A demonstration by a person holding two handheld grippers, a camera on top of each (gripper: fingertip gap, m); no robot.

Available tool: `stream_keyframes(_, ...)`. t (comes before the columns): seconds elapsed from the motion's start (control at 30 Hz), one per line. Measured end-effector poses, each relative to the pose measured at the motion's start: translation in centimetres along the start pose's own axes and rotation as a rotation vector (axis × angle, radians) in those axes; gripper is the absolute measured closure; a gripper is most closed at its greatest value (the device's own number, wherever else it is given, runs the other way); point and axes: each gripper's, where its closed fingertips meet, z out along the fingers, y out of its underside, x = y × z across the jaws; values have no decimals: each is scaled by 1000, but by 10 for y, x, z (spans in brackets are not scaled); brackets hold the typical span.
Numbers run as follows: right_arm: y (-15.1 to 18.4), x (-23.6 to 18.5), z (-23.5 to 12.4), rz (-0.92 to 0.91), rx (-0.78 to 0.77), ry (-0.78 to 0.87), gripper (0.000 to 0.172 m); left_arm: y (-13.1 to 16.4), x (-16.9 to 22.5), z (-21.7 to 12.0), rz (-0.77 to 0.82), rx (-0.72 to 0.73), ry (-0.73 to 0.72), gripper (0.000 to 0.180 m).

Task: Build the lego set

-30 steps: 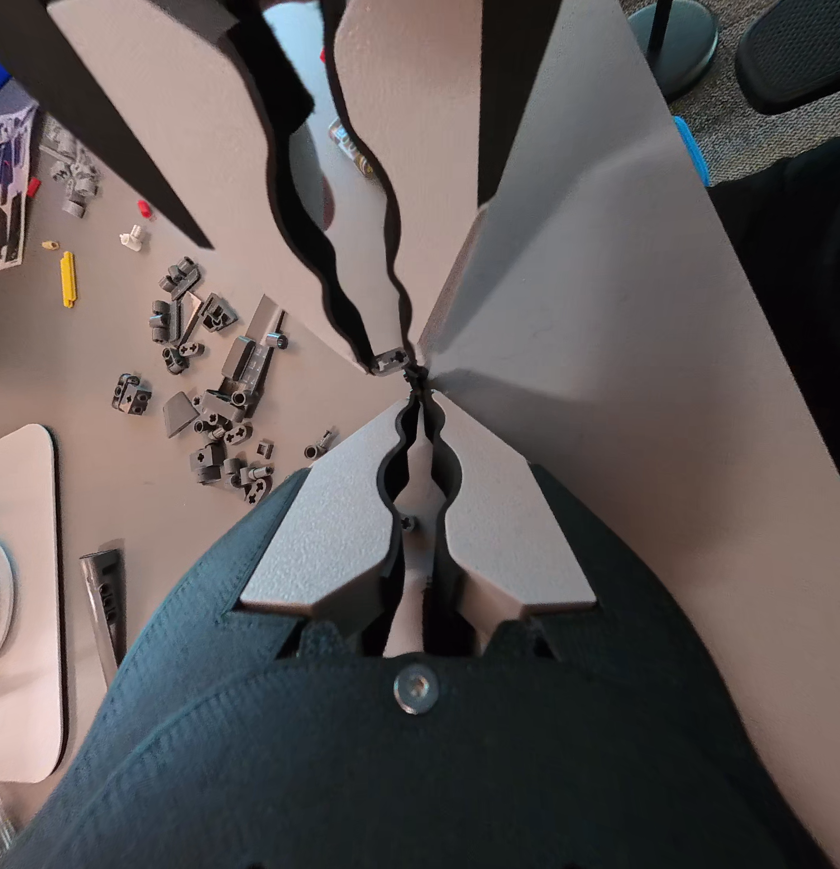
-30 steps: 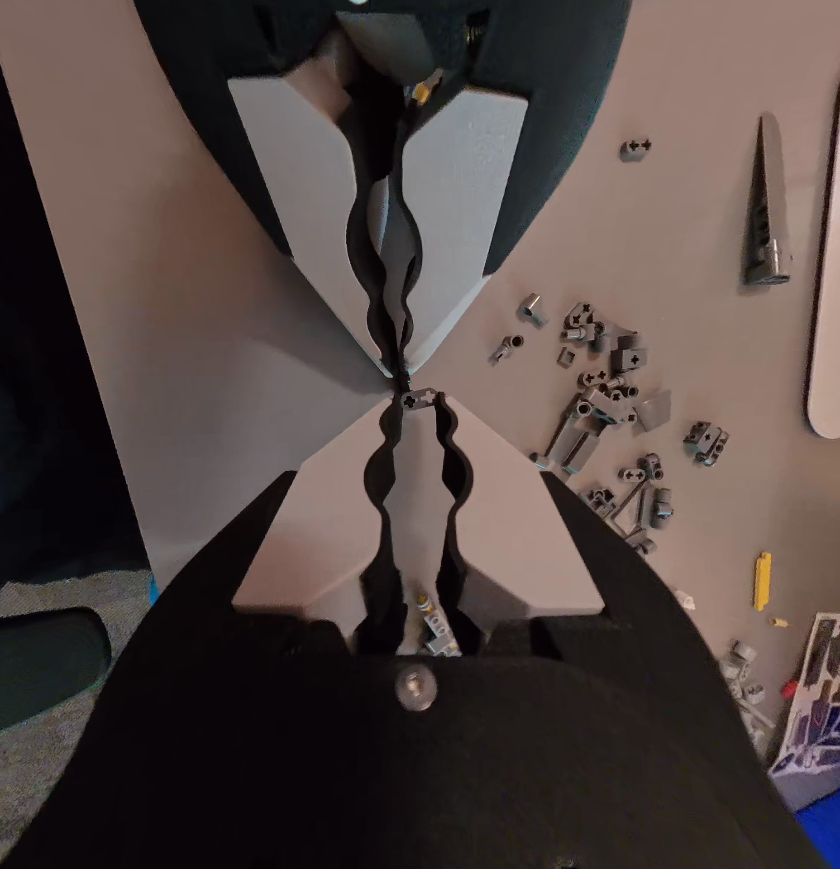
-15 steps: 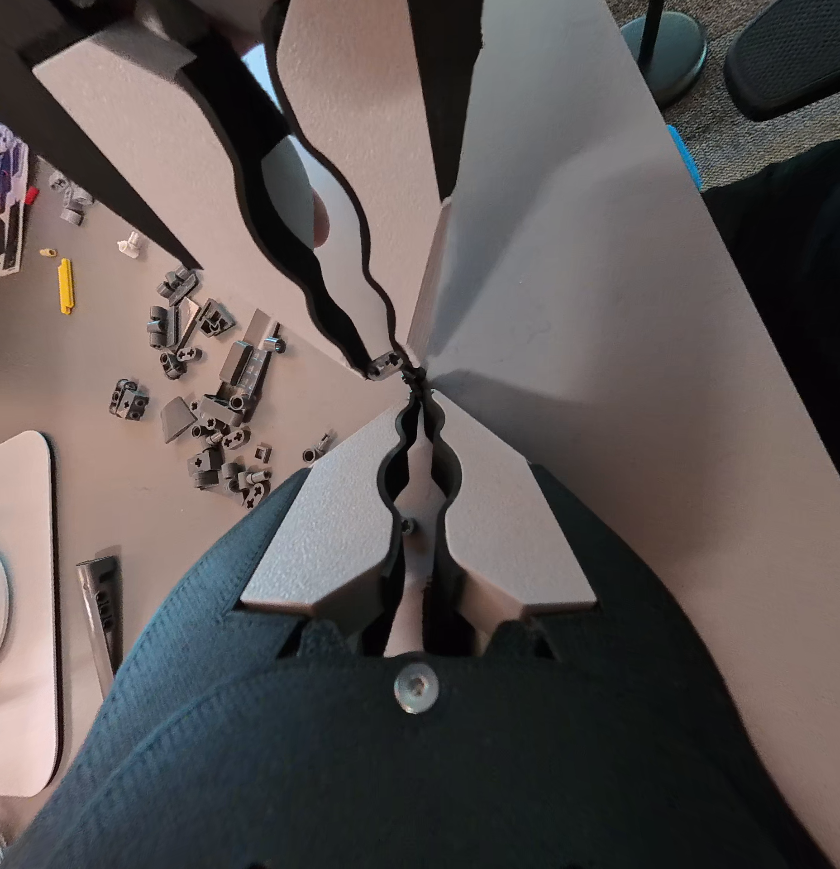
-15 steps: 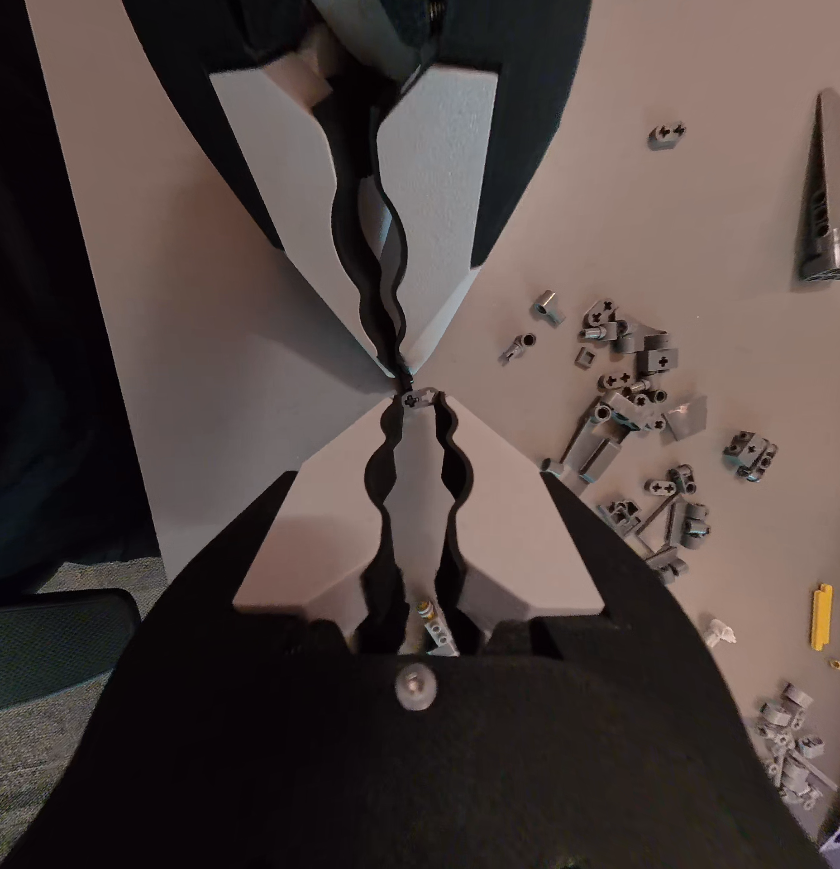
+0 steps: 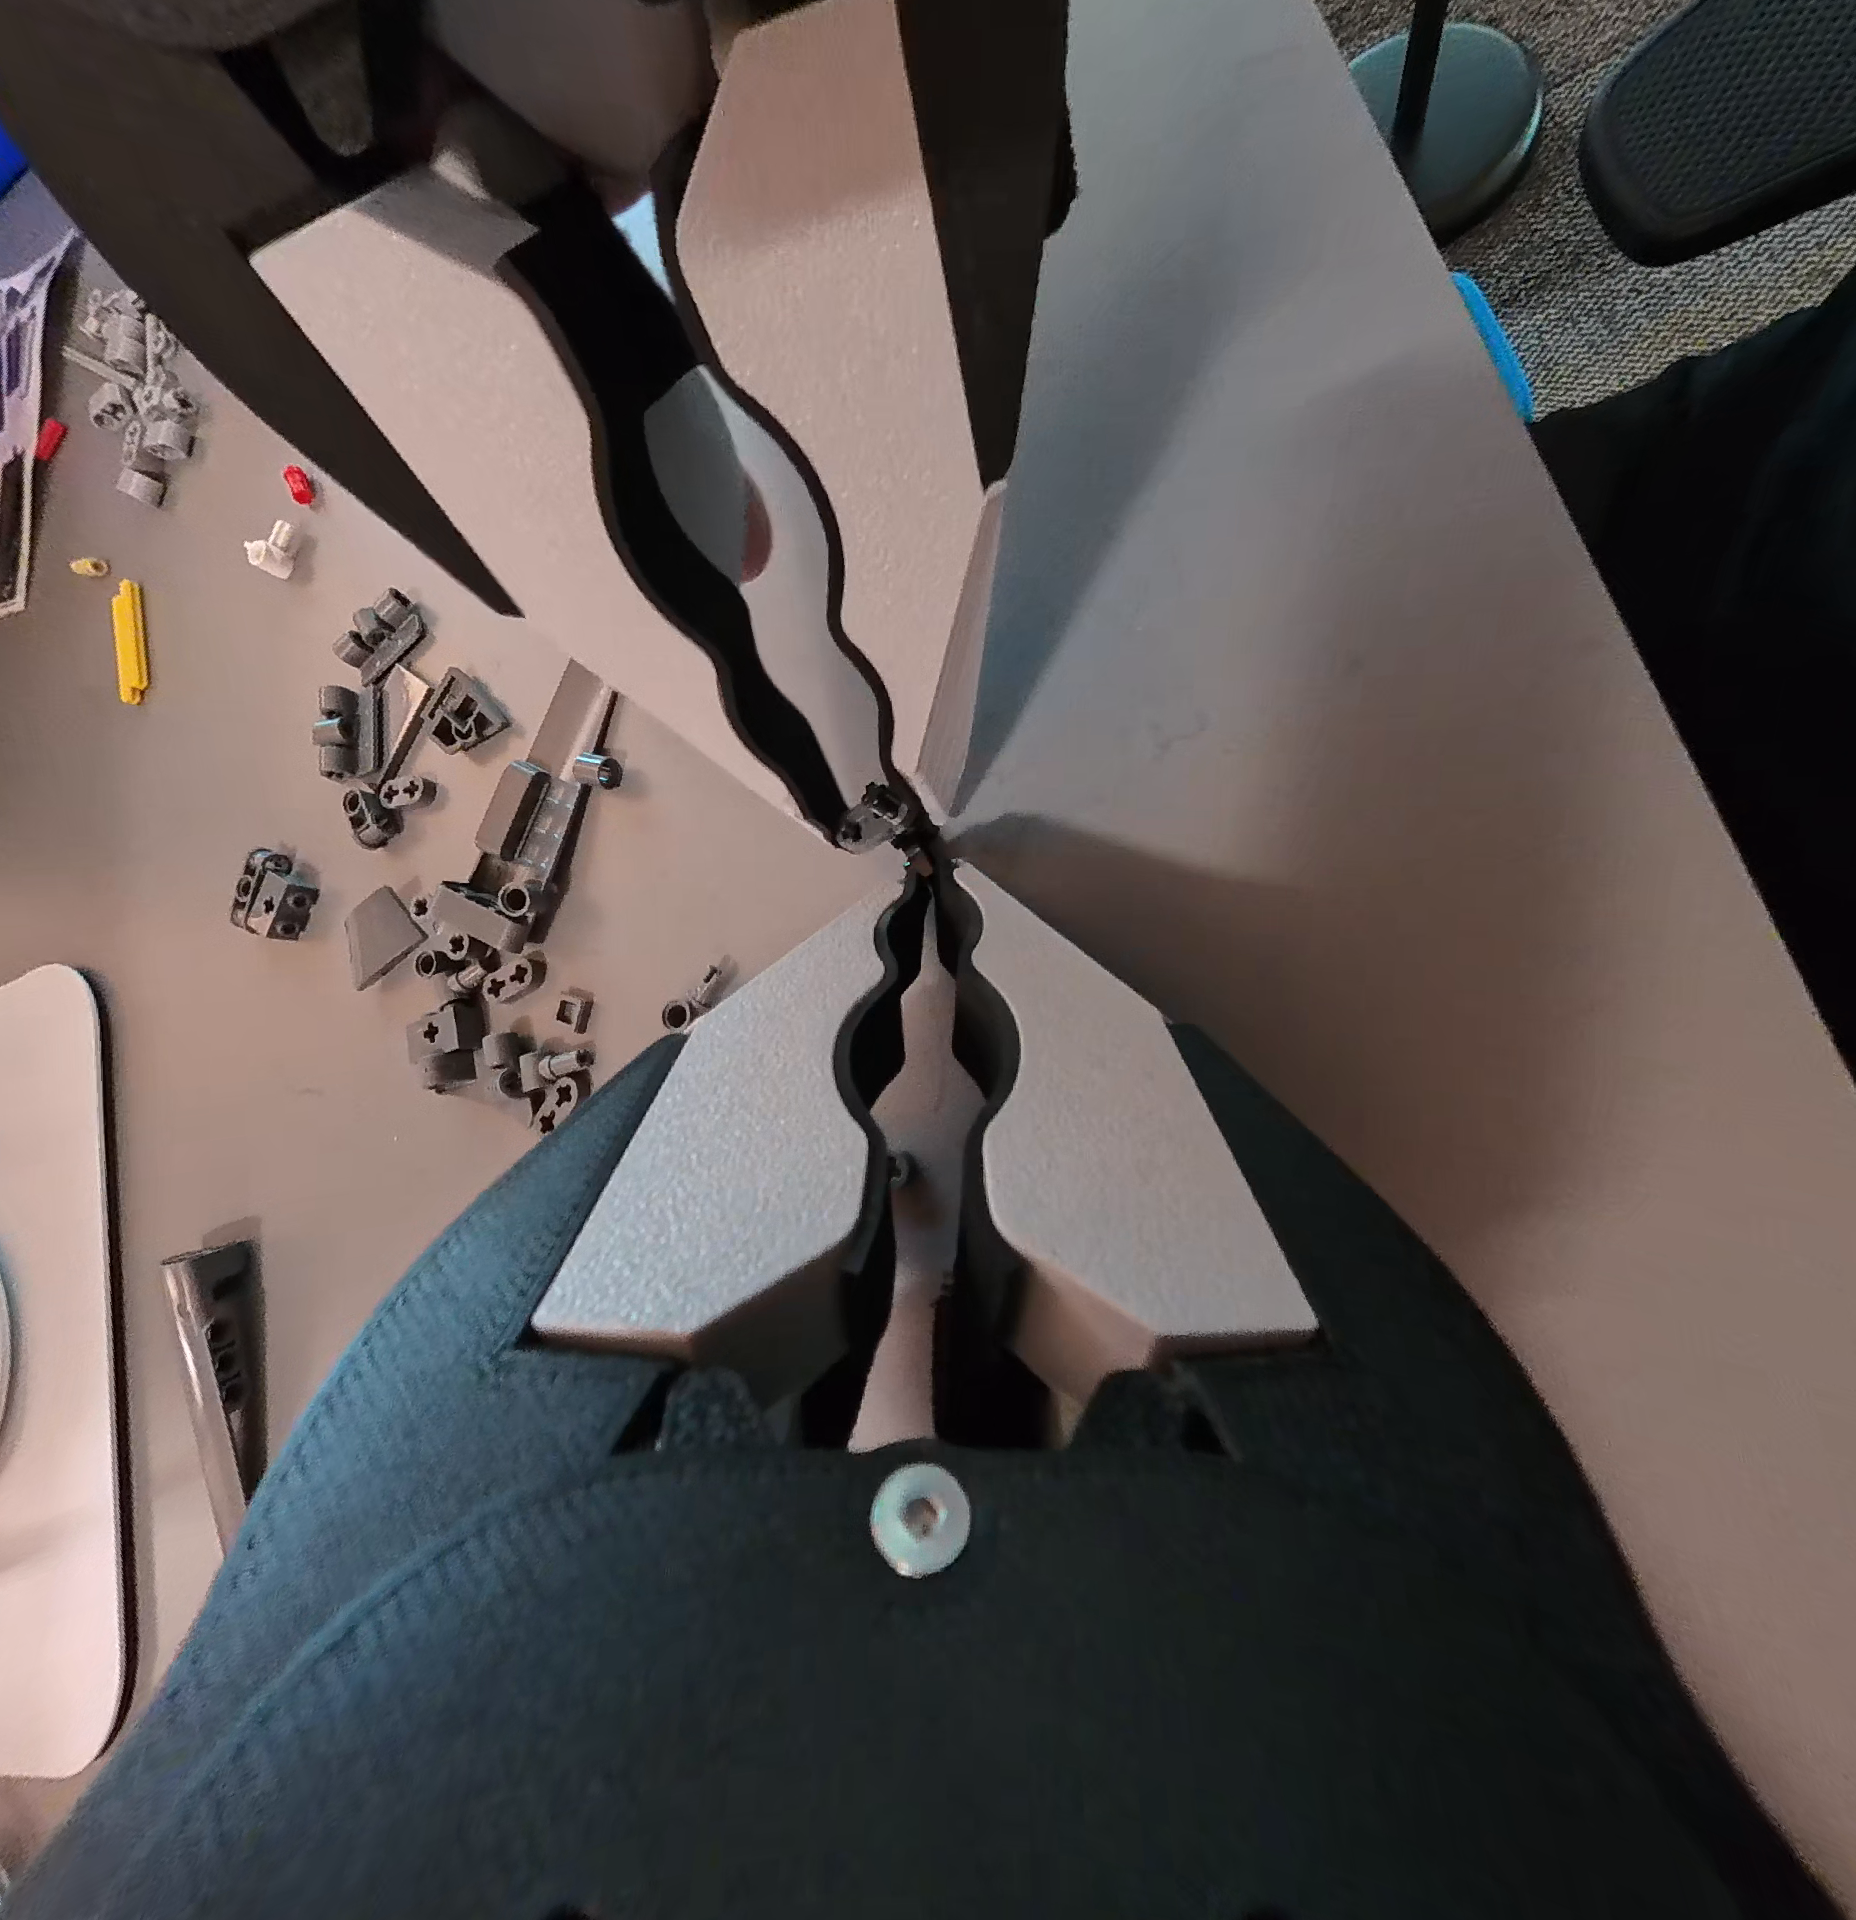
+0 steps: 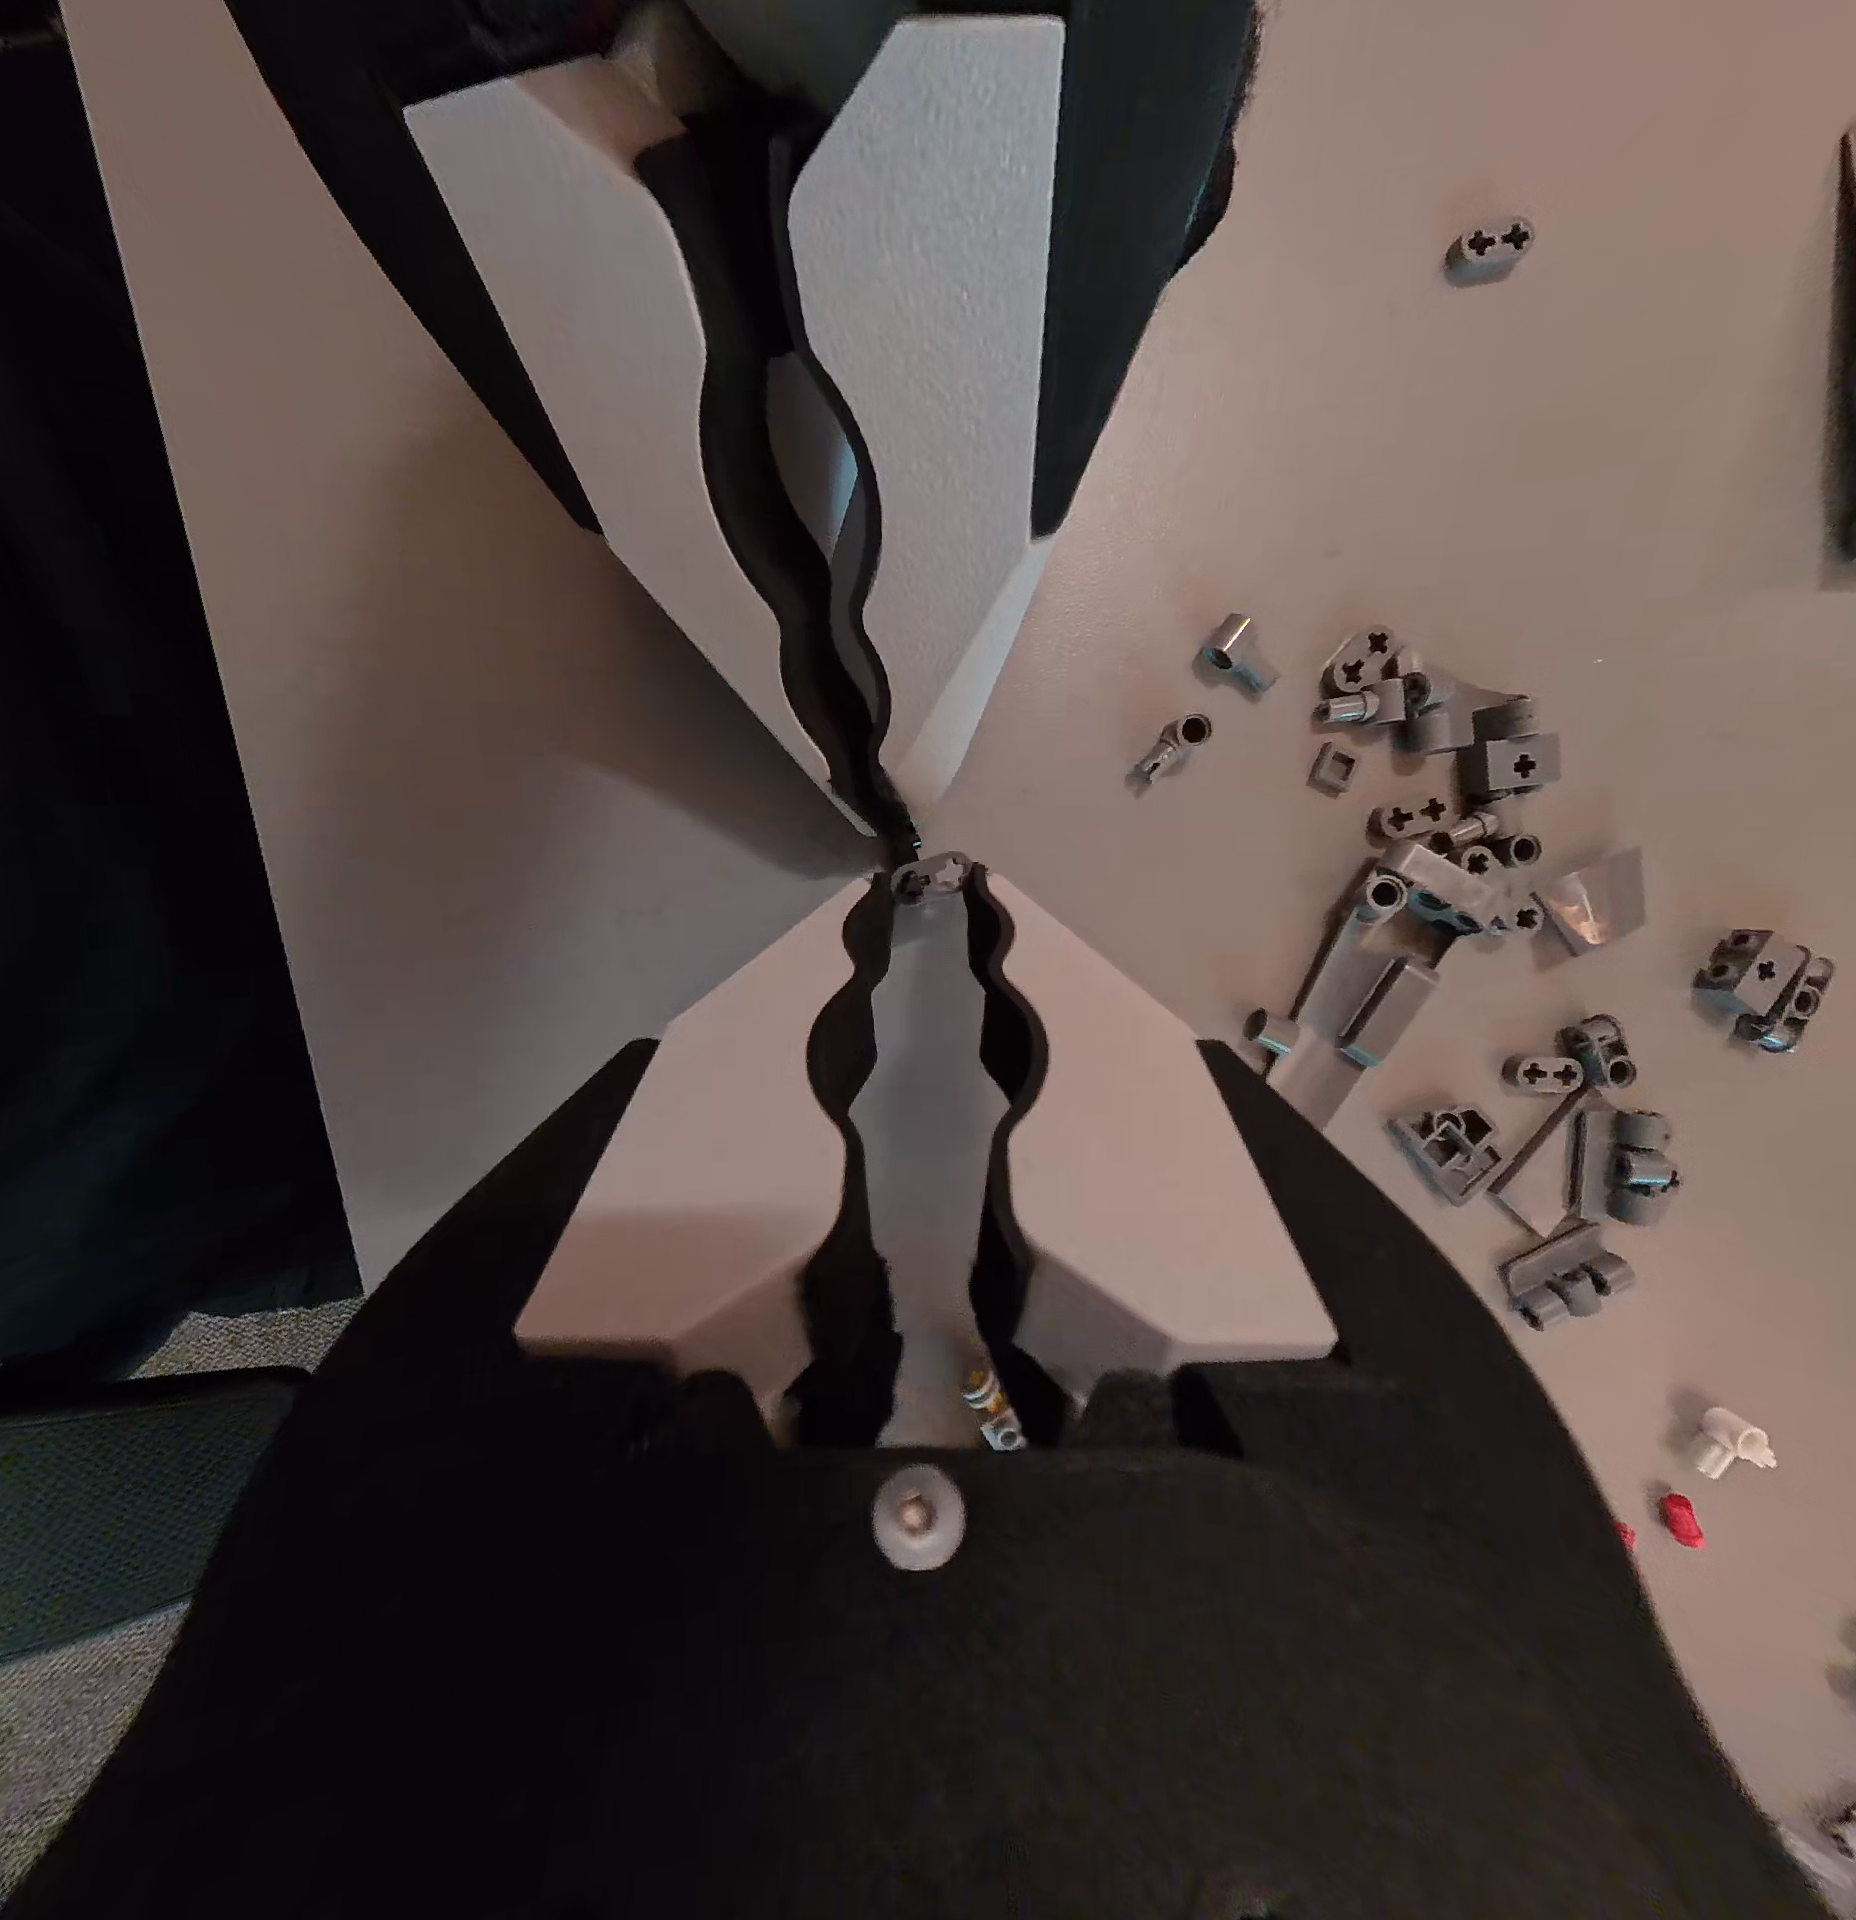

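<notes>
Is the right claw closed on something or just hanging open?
Closed on something: the right claw pinches a small grey two-hole toy piece, with a black fingertip pressing each end, above the pale table.

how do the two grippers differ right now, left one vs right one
The right gripper has its tips spread on a small grey connector piece, gripped end to end. The left gripper has its tips together on a thin dark pin, far slimmer than the connector. Their tips point at each other, the pin meeting the connector's hole. Both have grey fingers with wavy black pads.
</notes>
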Motion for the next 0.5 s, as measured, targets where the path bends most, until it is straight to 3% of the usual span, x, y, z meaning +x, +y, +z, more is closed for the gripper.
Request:
stream_keyframes(0.17, -3, 4, -13, 14, 52, 26, 139, 0, -2, 1, 2, -6, -6, 180)
stream_keyframes(0.27, -8, 1, -22, 2, 106, 22, 154, 0, -2, 1, 6, -8, -7, 180)
stream_keyframes(0.5, -9, 4, -18, -11, 85, -1, 168, 1, -3, 1, 8, -12, -6, 180)
